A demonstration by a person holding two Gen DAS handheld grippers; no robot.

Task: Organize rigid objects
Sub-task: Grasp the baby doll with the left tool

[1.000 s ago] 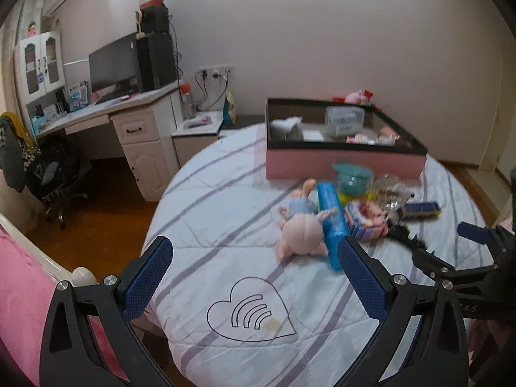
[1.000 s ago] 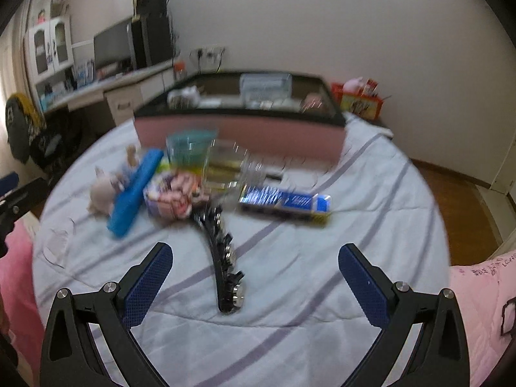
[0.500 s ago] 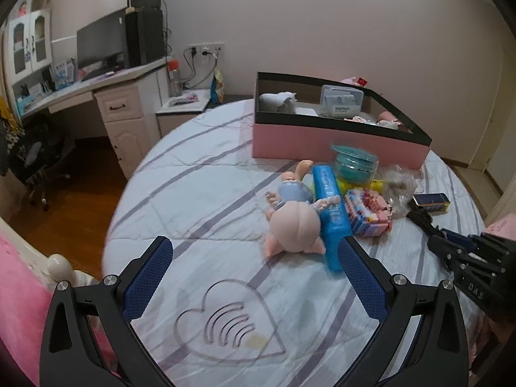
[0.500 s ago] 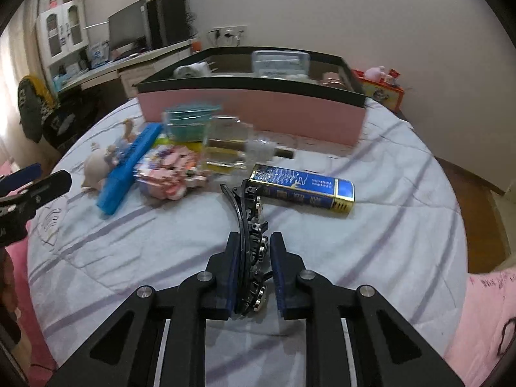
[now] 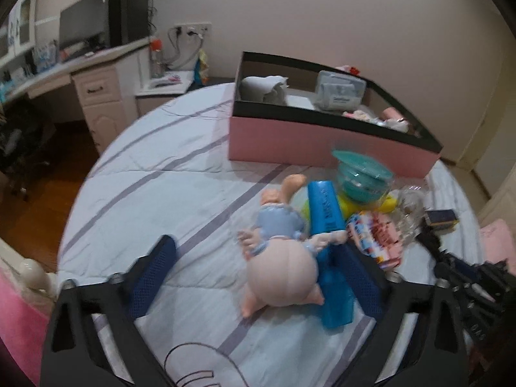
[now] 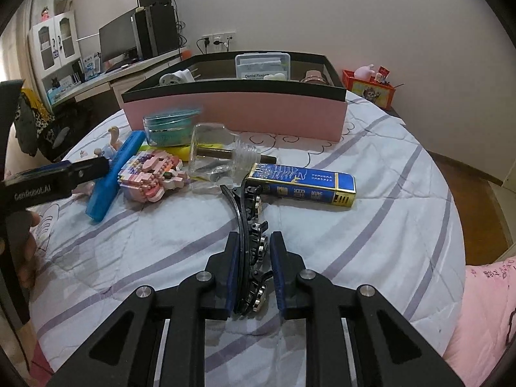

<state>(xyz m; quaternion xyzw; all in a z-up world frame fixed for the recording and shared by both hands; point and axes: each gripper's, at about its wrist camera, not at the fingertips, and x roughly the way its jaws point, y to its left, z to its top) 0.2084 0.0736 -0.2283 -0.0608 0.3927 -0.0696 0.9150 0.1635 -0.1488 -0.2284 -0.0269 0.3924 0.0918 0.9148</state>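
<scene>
Two hand-held grippers: both at work over a bed spread with a striped quilt.
Bed (image 6: 371, 167): fills the middle of both views and carries every item.
Pink box (image 6: 258, 113): upper centre of the right wrist view, open-topped, already holding a few items; the likely place for the rigid things.
Doll (image 5: 280, 267): lower centre of the left wrist view, lying against a blue case (image 5: 325, 213).
Left hand-held gripper (image 5: 261, 277): fingers spread, having just been narrowing, with the doll and the case's near end between them; no pad seen pressing.
Right hand-held gripper (image 6: 254, 271): pressed together, pinching the black hair clip (image 6: 248, 222) near its lower end.
Hair clip position: lower centre of the right wrist view, its far tip touching or just beside the blue-and-gold box (image 6: 303, 187).
Advice: lift the clip straight up before swinging toward the pink box; a grip so near one end may let it pivot.
</scene>
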